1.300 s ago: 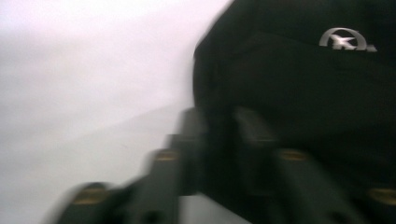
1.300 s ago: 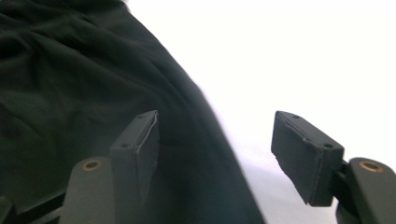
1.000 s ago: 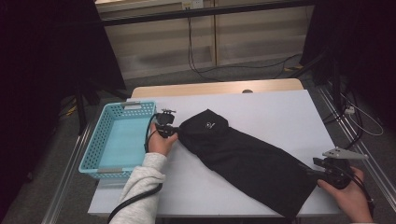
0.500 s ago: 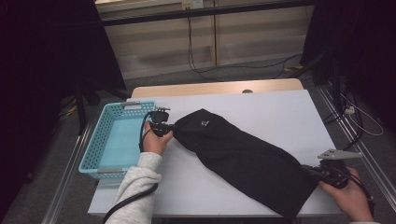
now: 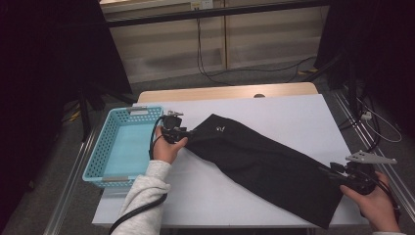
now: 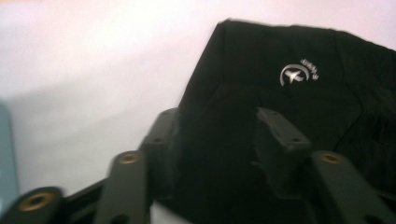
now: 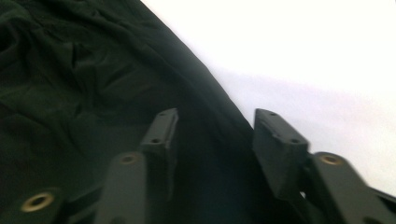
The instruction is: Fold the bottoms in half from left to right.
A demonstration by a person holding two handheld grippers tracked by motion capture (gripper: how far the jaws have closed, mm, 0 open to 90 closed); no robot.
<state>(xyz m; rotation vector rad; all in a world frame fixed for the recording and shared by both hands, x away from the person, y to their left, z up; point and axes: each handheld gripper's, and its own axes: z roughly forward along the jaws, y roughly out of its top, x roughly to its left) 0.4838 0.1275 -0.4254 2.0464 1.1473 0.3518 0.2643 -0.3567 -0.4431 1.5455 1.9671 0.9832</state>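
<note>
- The black garment lies stretched flat across the white table, running from beside the basket at the left down to the near right corner; a small white logo sits at its far left end
- The left gripper rests at the garment's left end; its jaws have just been opening and now stand apart, cloth lying between them but not pinched
- The right gripper sits at the near right end; its jaws have likewise just been opening and stand apart over the cloth's edge
- To my eye the spreading-out looks done and both ends let go; any folding or putting away is yet to come
- The blue basket at the table's left edge holds nothing
</note>
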